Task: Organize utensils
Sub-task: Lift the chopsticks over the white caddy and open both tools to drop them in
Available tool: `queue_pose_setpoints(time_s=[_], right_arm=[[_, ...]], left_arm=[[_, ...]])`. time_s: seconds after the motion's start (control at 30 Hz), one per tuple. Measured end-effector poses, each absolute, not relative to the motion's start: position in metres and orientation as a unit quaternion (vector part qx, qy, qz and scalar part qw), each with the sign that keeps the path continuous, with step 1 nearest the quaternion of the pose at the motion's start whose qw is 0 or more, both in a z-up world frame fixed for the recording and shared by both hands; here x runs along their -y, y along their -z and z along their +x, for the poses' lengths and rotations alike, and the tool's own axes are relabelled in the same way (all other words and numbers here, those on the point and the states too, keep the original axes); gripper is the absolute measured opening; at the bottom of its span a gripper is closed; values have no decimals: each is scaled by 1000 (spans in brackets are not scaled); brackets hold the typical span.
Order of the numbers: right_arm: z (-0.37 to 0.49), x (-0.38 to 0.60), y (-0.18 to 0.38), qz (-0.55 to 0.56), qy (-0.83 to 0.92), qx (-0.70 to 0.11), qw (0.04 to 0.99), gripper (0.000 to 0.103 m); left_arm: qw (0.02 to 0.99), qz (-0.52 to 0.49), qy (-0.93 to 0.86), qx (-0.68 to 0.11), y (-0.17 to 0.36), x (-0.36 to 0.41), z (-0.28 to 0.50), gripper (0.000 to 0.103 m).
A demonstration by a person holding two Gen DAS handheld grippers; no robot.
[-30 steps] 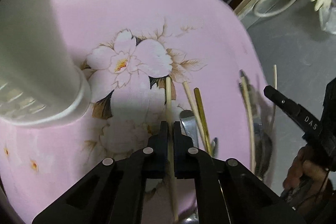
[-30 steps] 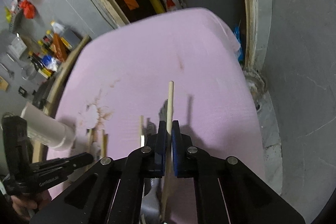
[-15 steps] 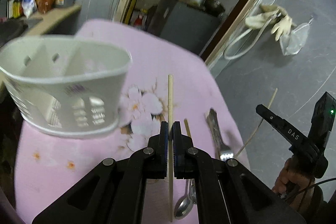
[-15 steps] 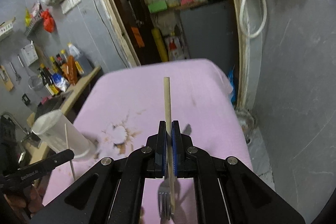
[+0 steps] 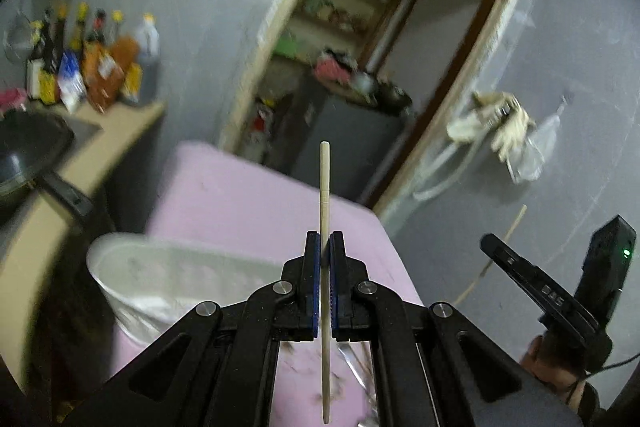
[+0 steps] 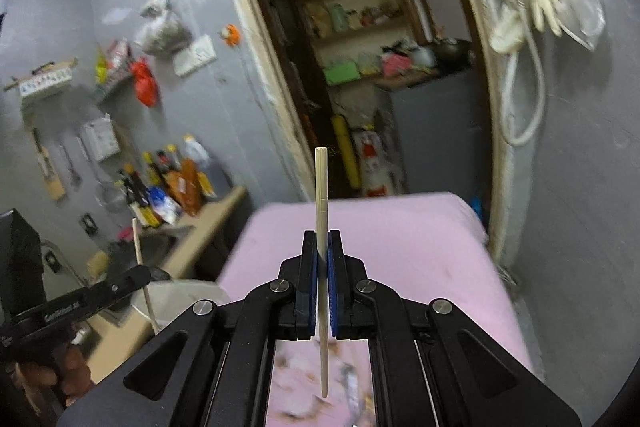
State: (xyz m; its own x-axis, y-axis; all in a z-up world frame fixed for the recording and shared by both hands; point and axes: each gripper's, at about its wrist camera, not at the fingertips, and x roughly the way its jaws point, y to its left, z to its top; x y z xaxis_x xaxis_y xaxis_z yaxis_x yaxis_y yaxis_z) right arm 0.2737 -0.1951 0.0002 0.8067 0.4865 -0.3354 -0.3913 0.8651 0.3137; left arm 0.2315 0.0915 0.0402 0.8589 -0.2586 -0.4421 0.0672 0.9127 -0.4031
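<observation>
- My left claw [image 5: 324, 239] is closed on a chopstick [image 5: 324, 187]; the stick stands upright between the blue pads [image 5: 315, 283] and its thick end points up above the fingertips.
- My right claw [image 6: 322, 237] is also closed, on a second chopstick [image 6: 321, 183], held upright in the same way.
- Both claws are raised above the bench with the pink cloth [image 5: 248, 199].
- The white utensil basket [image 5: 168, 279] stands on the cloth, low and to the left of my left claw, blurred in the left wrist view.
- Below the left claw I see metal cutlery [image 5: 356, 359] lying on the cloth; it is too blurred to tell which pieces.
- In the left wrist view the right claw is at the right edge, well apart from the basket.
</observation>
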Motion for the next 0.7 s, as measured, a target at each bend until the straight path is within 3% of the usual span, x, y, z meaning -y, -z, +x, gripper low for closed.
queue_pose_setpoints(time_s=[0.27,0.7], right_arm=[[282,119,-25,107,-299,-150,936,3],[297,46,15,37,-298,-164,940,3]], left_arm=[[965,-181,9,-191,-56,-172,245,2],[969,-174,-33,-170,-5,-216,264,2]])
